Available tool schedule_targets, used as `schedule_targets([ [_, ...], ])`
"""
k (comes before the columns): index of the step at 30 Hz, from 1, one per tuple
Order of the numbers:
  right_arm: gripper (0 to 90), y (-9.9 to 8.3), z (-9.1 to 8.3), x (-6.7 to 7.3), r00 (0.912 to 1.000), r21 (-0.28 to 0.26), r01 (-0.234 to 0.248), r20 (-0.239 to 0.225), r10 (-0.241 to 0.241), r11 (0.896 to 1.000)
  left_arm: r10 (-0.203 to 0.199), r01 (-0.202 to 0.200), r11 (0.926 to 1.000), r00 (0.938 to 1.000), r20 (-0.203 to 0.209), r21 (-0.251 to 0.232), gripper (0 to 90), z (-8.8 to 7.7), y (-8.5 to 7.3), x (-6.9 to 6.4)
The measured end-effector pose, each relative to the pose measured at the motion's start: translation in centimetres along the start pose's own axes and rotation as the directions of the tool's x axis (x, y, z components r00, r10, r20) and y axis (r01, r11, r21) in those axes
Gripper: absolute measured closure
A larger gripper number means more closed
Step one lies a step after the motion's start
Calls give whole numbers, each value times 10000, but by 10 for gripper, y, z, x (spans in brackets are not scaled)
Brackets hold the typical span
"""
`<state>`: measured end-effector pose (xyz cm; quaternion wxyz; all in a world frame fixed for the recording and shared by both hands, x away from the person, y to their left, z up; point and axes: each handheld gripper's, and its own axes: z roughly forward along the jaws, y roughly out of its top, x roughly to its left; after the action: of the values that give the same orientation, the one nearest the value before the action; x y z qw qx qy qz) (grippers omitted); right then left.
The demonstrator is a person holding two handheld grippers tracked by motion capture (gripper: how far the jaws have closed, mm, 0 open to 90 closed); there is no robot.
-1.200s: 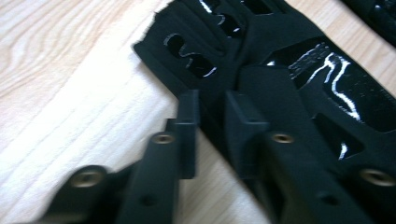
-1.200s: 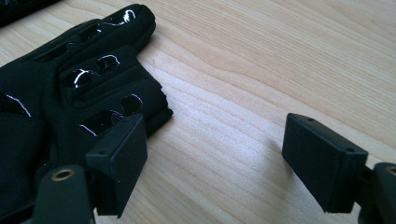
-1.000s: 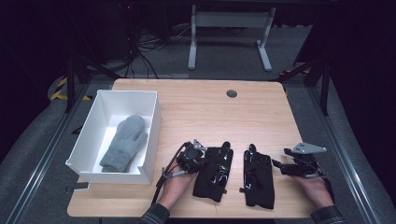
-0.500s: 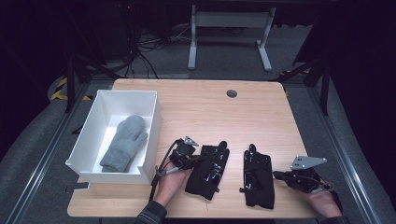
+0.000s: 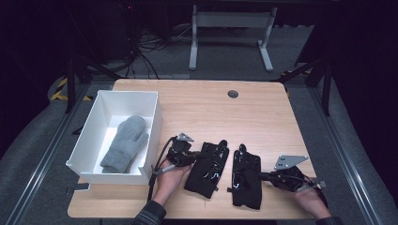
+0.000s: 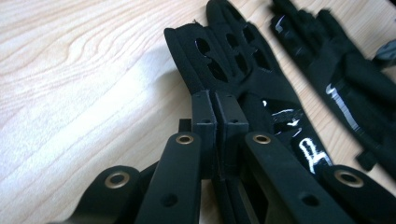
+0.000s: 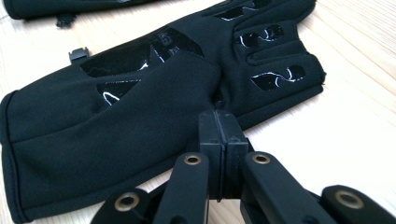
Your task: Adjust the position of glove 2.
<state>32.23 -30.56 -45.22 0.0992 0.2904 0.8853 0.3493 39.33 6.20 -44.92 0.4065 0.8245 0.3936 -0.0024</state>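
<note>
Two black gloves lie side by side near the front edge of the wooden table (image 5: 211,112). My left gripper (image 5: 193,159) (image 6: 215,100) is shut on the left edge of the left black glove (image 5: 209,168) (image 6: 233,60), and that edge is lifted a little. My right gripper (image 5: 263,176) (image 7: 218,116) is shut on the right edge of the right black glove (image 5: 246,180) (image 7: 116,121), by the thumb notch, where the fabric bunches at the tips. Each gripper view also catches the other glove at its edge: right glove (image 6: 345,79), left glove (image 7: 70,7).
A white box (image 5: 112,177) stands at the table's left with a grey mitten (image 5: 124,143) lying inside it. A dark round grommet (image 5: 233,93) sits near the table's far edge. Dark floor, cables and a metal stand lie beyond the table.
My right gripper came in from the right and shut on the right glove's edge. My left gripper drew the left glove slightly leftward and tilted it.
</note>
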Motion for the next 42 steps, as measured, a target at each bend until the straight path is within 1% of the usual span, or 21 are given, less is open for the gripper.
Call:
schedule_targets([
  [1,900,0,0,0,10000,0,0,0,0,10000,-36,37,9999,10000,83,-117,882,-1,1,0],
  [3,900,5,6,4,9998,12,138,-120,-138,9999,-40,46,9997,9997,230,-226,882,-3,3,-1],
  [4,900,6,7,5,9998,8,132,-141,-132,9999,-60,73,9994,9992,386,-326,882,-4,5,-2],
  [6,900,8,9,6,9997,21,144,-206,-143,9999,-57,74,9992,9990,440,-383,882,-5,6,-3],
  [7,900,10,11,7,9995,22,192,-250,-191,9998,-69,98,9989,9980,627,-458,882,-7,7,-4],
  [8,900,11,13,8,9993,19,243,-299,-243,9997,-66,102,9987,9975,708,-504,882,-8,8,-5],
  [9,900,12,14,8,9992,22,246,-319,-245,9997,-75,124,9984,9961,878,-556,882,-10,9,-7],
  [11,900,16,17,10,9987,17,309,-404,-308,9995,-60,133,9977,9941,1086,-665,883,-12,10,-10],
  [13,900,19,20,12,9983,22,381,-435,-380,9993,79,12,9972,9924,1227,-744,883,-14,12,-15],
  [16,900,23,25,14,9978,11,445,-497,-443,9990,113,14,9963,9891,1467,-862,883,-16,15,-19],
  [17,900,24,26,15,9976,-1,465,-518,-464,9989,74,74,9958,9869,1611,-912,883,-17,16,-20],
  [19,900,27,29,15,9969,-17,530,-580,-530,9986,107,72,9950,9839,1783,-994,884,-18,19,-22],
  [22,900,31,33,17,9963,-25,581,-636,-582,9983,188,4,9946,9826,1849,-1033,884,-18,21,-25],
  [26,900,38,39,20,9952,-37,722,-658,-722,9974,246,-13,9938,9778,2079,-1114,885,-17,26,-31],
  [30,900,42,44,22,9944,-83,736,-756,-740,9973,285,-55,9944,9757,2174,-1060,885,-13,29,-35],
  [31,900,43,46,23,9941,-95,735,-793,-740,9972,227,8,9946,9738,2263,-1034,885,-11,30,-37],
  [34,900,46,48,25,9935,-92,759,-842,-764,9971,233,11,9948,9710,2380,-1018,885,-7,31,-38],
  [37,900,49,52,26,9931,-112,765,-883,-772,9970,277,-48,9955,9698,2423,-946,885,-4,32,-40],
  [41,900,53,56,29,9924,-138,813,-914,-822,9966,305,-94,9961,9695,2430,-873,885,0,31,-42],
  [42,900,54,57,29,9921,-163,821,-937,-832,9965,262,-65,9967,9698,2424,-813,885,1,31,-43],
])
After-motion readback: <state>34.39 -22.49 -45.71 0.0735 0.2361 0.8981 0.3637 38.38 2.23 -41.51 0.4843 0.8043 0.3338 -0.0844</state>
